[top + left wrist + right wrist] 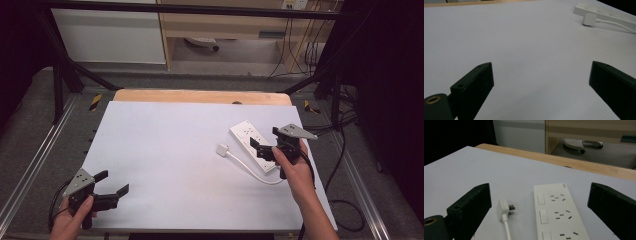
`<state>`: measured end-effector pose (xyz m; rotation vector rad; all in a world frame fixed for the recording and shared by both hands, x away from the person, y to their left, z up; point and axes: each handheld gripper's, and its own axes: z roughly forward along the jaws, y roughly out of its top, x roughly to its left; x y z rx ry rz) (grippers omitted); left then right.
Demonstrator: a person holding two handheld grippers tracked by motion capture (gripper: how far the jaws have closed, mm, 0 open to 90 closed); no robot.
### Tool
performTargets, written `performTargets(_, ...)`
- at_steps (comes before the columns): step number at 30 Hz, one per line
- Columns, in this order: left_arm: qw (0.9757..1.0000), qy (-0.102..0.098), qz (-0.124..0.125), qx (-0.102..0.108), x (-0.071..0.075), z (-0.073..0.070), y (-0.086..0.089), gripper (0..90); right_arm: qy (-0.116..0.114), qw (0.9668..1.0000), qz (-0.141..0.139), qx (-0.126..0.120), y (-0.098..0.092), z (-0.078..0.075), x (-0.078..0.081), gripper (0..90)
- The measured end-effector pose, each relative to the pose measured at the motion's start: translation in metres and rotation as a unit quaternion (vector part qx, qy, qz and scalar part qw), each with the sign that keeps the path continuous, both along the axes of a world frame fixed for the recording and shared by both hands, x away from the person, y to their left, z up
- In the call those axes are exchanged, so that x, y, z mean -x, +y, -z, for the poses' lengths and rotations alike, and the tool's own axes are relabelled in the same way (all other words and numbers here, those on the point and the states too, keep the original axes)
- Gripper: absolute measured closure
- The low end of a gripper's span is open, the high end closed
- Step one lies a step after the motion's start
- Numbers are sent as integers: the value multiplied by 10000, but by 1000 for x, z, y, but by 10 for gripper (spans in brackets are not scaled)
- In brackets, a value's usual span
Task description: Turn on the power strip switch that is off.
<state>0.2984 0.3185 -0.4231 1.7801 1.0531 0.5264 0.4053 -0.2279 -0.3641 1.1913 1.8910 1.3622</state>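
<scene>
A white power strip (251, 138) lies on the right of the white table top (165, 145), its own white plug (222, 149) resting loose to its left at the end of a curled white cable (252, 171). My right gripper (264, 137) hovers open just above the near part of the strip, holding nothing. In the right gripper view the strip (556, 212) and the plug (504, 207) lie between and ahead of the wide-apart jaws (539, 186). My left gripper (114, 182) is open and holds nothing at the front left corner; in its view (541, 67) the strip (604, 12) and plug (589, 18) are far off.
A wooden table edge (200, 96) runs along the back of the white top. Black frame bars (60, 85) stand at both sides, and black cables (345, 200) lie on the floor to the right. A cabinet (220, 25) stands beyond.
</scene>
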Motion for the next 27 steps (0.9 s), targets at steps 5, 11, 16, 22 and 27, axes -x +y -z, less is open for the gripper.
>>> performTargets(5,10000,10,-2,5,0,0,0,57,-23,10000,2,-72,-11,9,14,59)
performTargets(11,10000,19,-3,6,0,0,0,57,-13,9999,10,-110,-26,26,32,63)
performTargets(16,10000,26,-13,5,0,0,0,57,-22,10000,28,58,-38,39,44,63)
performTargets(22,10000,28,-17,2,0,0,0,57,64,9998,55,184,-53,54,60,57)
performTargets(27,10000,21,-15,7,0,0,-1,57,419,9980,197,432,-67,73,70,49)
